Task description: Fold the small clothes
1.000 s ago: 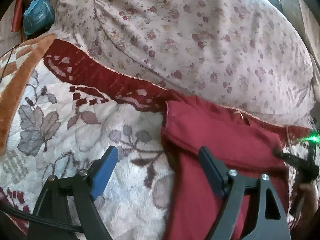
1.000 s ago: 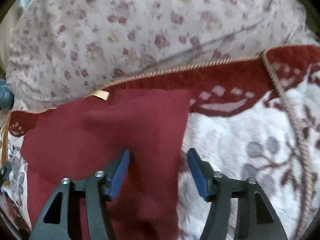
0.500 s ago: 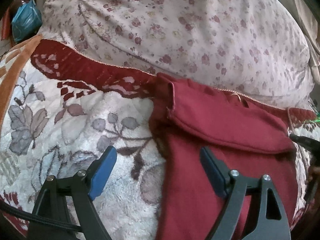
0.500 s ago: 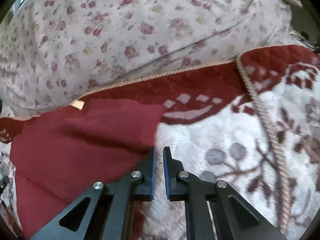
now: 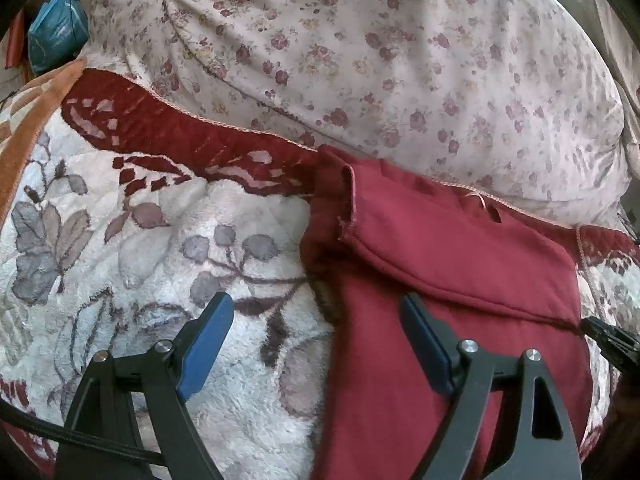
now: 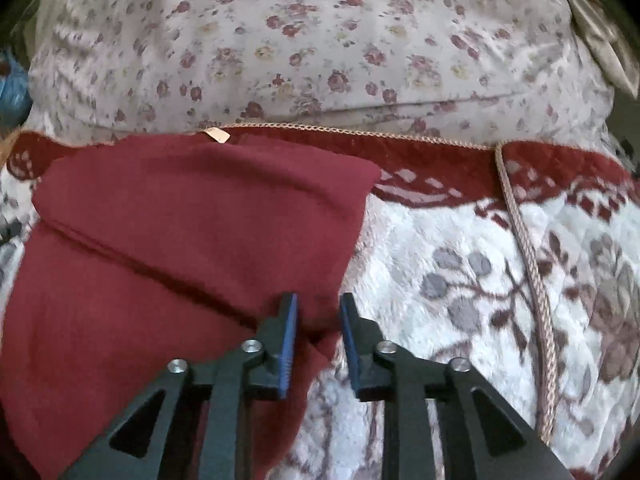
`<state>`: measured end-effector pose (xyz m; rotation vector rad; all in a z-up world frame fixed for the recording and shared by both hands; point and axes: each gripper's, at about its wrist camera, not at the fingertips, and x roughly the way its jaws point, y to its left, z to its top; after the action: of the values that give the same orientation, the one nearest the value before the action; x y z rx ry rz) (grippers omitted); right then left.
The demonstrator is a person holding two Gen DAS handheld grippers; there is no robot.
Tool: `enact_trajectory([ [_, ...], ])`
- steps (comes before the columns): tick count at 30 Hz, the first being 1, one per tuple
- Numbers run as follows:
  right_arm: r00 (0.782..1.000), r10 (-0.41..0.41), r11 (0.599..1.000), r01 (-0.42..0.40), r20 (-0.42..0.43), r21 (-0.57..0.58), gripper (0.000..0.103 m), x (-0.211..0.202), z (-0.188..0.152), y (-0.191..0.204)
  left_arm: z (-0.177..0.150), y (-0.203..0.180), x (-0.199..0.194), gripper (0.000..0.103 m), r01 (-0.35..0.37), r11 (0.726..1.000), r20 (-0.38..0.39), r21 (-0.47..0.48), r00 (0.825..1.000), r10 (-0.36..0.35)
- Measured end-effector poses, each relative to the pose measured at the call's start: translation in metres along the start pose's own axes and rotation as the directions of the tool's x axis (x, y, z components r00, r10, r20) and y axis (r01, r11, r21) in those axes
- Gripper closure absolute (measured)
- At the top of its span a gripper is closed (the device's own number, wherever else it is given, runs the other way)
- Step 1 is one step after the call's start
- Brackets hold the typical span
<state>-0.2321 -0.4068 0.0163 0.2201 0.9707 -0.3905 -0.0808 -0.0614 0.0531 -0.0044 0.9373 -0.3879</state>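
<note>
A dark red garment (image 5: 460, 264) lies on a fleecy floral blanket (image 5: 140, 240), its top part folded down over the rest. It also shows in the right wrist view (image 6: 180, 232), with a small tan label (image 6: 216, 135) at its far edge. My left gripper (image 5: 316, 332) is open, straddling the garment's left edge, one finger over the blanket and one over the cloth. My right gripper (image 6: 318, 320) hangs over the garment's right edge with its jaws a narrow gap apart; red cloth shows between them, not clamped.
A big floral-print pillow (image 5: 380, 60) lies right behind the garment. A blue bag (image 5: 56, 32) sits at the far left. A braided cord seam (image 6: 524, 248) runs down the blanket on the right. The right gripper's tip (image 5: 608, 340) shows at the left view's right edge.
The right gripper closed near the garment's right edge, then parted slightly. The garment's top part now lies folded down. The left gripper stayed open and drew back a little.
</note>
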Motion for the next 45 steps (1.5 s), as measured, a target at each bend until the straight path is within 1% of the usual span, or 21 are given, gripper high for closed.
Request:
enact_trajectory([
  [1,1.0,0.023,0.999,-0.023,-0.007,0.026,0.065,-0.003,-0.001,-0.004,-0.001,-0.001,-0.002,0.019,-0.002,1.0,0.004,0.004,1.0,0.002],
  [2,0.999,0.05,0.997,-0.049,-0.013,0.051,0.055,-0.006,-0.005,-0.006,-0.001,-0.001,-0.004,0.019,-0.007,1.0,0.009,0.01,1.0,0.007],
  [3,0.997,0.07,0.996,-0.069,-0.017,0.065,0.052,-0.008,-0.008,-0.007,-0.002,-0.002,-0.006,0.019,-0.011,1.0,0.014,0.016,1.0,0.011],
  [4,0.996,0.089,0.993,-0.087,-0.022,0.075,0.052,-0.011,-0.014,-0.008,-0.003,-0.004,-0.008,0.019,-0.014,1.0,0.019,0.025,1.0,0.013],
  [7,0.995,0.099,0.992,-0.097,-0.023,0.079,0.052,-0.015,-0.023,-0.006,-0.005,-0.007,-0.012,0.019,-0.019,0.999,0.027,0.039,0.999,0.018],
  [11,0.995,0.096,0.99,-0.094,-0.011,0.108,0.048,-0.022,-0.022,-0.009,-0.008,-0.011,-0.016,0.019,-0.023,0.998,0.034,0.056,0.999,0.021],
  [15,0.995,0.097,0.991,-0.097,0.003,0.095,0.044,-0.031,-0.023,-0.005,-0.011,-0.013,-0.022,0.019,-0.032,0.997,0.044,0.072,0.999,0.029],
  [19,0.991,0.134,0.988,-0.132,-0.009,0.082,0.039,-0.037,-0.031,0.001,-0.02,-0.014,-0.029,0.019,-0.032,0.996,0.042,0.079,0.999,0.029],
  [21,0.985,0.17,0.983,-0.167,-0.036,0.07,0.038,-0.04,-0.041,0.005,-0.029,-0.014,-0.033,0.019,-0.013,0.997,0.025,0.075,1.0,0.011],
  [26,0.953,0.28,0.959,-0.275,-0.113,0.064,0.036,-0.05,-0.074,0.005,-0.06,-0.014,-0.046,0.019,0.056,0.996,-0.043,0.074,0.998,-0.053],
  [28,0.943,0.306,0.952,-0.301,-0.128,0.057,0.036,-0.058,-0.089,0.003,-0.074,-0.013,-0.052,0.019,0.085,0.994,-0.07,0.067,0.994,-0.08],
  [32,0.924,0.353,0.935,-0.344,-0.146,0.081,0.034,-0.069,-0.115,-0.004,-0.098,-0.012,-0.064,0.019,0.112,0.993,-0.116,0.046,0.988,-0.106],
  [36,0.903,0.394,0.919,-0.384,-0.171,0.089,0.034,-0.074,-0.141,-0.004,-0.121,-0.006,-0.077,0.019,0.101,0.994,-0.154,0.053,0.984,-0.091],
  [40,0.883,0.422,0.906,-0.421,-0.206,0.046,0.034,-0.082,-0.165,0.004,-0.144,0.005,-0.087,0.019,0.08,0.995,-0.204,0.06,0.977,-0.067],
  [41,0.873,0.434,0.899,-0.436,-0.223,0.041,0.033,-0.084,-0.171,0.006,-0.148,0.009,-0.089,0.019,0.076,0.995,-0.215,0.061,0.975,-0.061],
  [43,0.862,0.45,0.89,-0.455,-0.234,0.035,0.033,-0.087,-0.181,0.008,-0.158,0.015,-0.095,0.019,0.072,0.995,-0.222,0.064,0.973,-0.056],
  [45,0.84,0.478,0.874,-0.484,-0.255,0.046,0.033,-0.086,-0.189,0.01,-0.167,0.019,-0.099,0.019,0.062,0.996,-0.243,0.068,0.969,-0.044],
])
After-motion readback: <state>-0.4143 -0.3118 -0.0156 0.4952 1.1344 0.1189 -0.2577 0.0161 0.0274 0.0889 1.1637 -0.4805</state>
